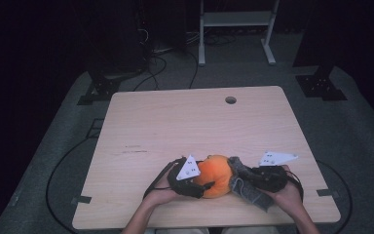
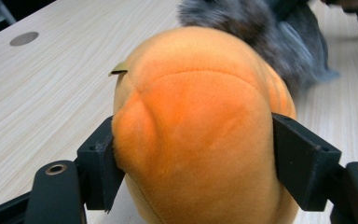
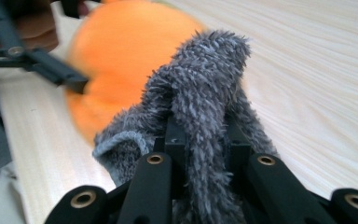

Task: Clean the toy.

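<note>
Live from the rig: orange plush ball (image 1: 215,175) sits near the front edge of the table (image 1: 190,122), a bit right of centre, right btwn my two grippers. Left gripper (image 2: 193,154) has it straddled. From the left gripper view, the ball fills the gap w/ both pads against its sides; the left pad dents the fuzz a little, so I call it pinched, jaws about mid-width. A small tan tag (image 2: 118,71) sticks out at the ball's upper left.

Right gripper (image 3: 200,140) is clamped narrow on a grey fuzzy cloth (image 3: 200,93). Right gripper view shows the fabric bunched up btwn the jaws and standing above them, w/ a fold hanging off to one side. From above, the cloth (image 1: 246,183) lies against the ball's right side, touching it, and trails down toward the front edge. My hands come in from the bottom, one behind each gripper. Round grommet hole (image 1: 231,100) at the far side, well apart from all this.
</note>
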Action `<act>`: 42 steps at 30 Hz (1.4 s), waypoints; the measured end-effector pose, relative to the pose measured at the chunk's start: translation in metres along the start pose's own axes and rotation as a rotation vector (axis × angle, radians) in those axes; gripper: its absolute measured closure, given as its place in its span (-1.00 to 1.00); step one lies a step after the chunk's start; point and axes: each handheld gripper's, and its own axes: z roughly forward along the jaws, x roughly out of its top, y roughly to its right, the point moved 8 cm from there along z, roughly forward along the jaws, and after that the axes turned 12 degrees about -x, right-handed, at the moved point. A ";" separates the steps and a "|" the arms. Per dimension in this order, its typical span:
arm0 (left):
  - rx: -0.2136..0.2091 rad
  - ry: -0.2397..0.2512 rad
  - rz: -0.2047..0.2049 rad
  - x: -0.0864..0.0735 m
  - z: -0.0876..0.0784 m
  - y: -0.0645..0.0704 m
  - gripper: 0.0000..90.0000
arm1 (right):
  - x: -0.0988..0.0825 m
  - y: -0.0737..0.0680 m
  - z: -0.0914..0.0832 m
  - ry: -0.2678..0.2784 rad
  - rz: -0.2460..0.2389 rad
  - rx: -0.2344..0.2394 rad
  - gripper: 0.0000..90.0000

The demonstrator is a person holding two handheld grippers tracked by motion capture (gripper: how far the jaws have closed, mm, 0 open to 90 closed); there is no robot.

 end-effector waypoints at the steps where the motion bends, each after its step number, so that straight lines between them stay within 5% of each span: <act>1: 0.000 0.002 0.001 0.000 0.000 0.001 -0.43 | 0.004 -0.002 -0.002 0.021 0.013 0.020 0.69; 6: -0.013 0.005 -0.002 -0.002 -0.002 0.001 -0.47 | 0.002 -0.009 0.005 0.007 0.025 0.088 0.69; 9: -0.027 0.004 0.014 -0.002 -0.002 0.003 -0.45 | -0.007 0.004 0.008 -0.043 0.065 0.056 0.68; 12: -0.034 0.004 -0.002 -0.002 -0.003 0.002 -0.45 | 0.003 0.005 -0.001 0.017 0.097 0.074 0.68; 14: -0.039 0.018 -0.045 -0.001 -0.005 -0.001 -0.56 | 0.008 0.002 -0.003 0.039 0.099 0.096 0.68; 16: -0.046 0.028 -0.146 0.001 -0.007 -0.007 -0.77 | 0.001 -0.002 0.003 -0.006 0.066 0.095 0.68; 19: -0.070 0.040 -0.205 -0.001 -0.004 -0.007 -0.67 | -0.006 -0.005 0.007 -0.041 0.059 0.106 0.68; 22: -0.033 0.050 -0.135 0.004 -0.003 -0.003 -0.46 | 0.007 -0.007 -0.005 0.013 0.029 0.072 0.68; 26: 0.004 0.015 0.054 0.019 0.006 0.015 -0.40 | 0.038 -0.040 -0.023 0.121 -0.071 0.113 0.68; 29: 0.016 -0.030 0.127 0.018 0.008 0.022 -0.39 | 0.036 -0.052 -0.018 0.095 -0.131 0.104 0.67; 34: -0.012 0.004 0.061 0.015 0.006 0.015 -0.40 | 0.021 -0.022 -0.014 0.054 -0.065 0.037 0.69; 39: -0.062 0.038 -0.129 0.018 0.006 0.007 -0.77 | 0.021 -0.029 -0.010 0.059 -0.071 0.051 0.69; 41: -0.065 0.056 -0.156 0.015 0.005 0.005 -0.65 | 0.023 -0.033 -0.011 0.060 -0.094 0.062 0.69; 42: -0.057 0.058 -0.137 0.015 0.004 0.005 -0.53 | 0.024 -0.030 -0.012 0.070 -0.078 0.057 0.69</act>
